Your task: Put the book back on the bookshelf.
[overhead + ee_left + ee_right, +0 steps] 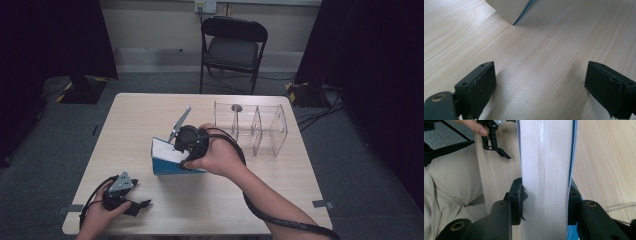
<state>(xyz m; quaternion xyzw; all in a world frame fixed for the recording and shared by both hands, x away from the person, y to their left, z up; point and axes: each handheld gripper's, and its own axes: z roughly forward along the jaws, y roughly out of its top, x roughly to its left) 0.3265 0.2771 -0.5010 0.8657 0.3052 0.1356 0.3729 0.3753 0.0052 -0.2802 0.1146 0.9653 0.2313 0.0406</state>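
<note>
Book (pixel 545 170) between right gripper (pixel 545 195) fingers (pixel 517 195)

A pale wooden table (pixel 150 115) carries a blue-covered book (pixel 167 161) and a clear divided rack (pixel 252 127).

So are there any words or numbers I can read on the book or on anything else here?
None can be read.
Blue book: the cover that shows in the high view is plain blue, and the right gripper view shows just its white page edges.
Clear plastic rack: no label visible.
Wall socket: too small to tell any marks.
Left gripper: no writing on it.
</note>
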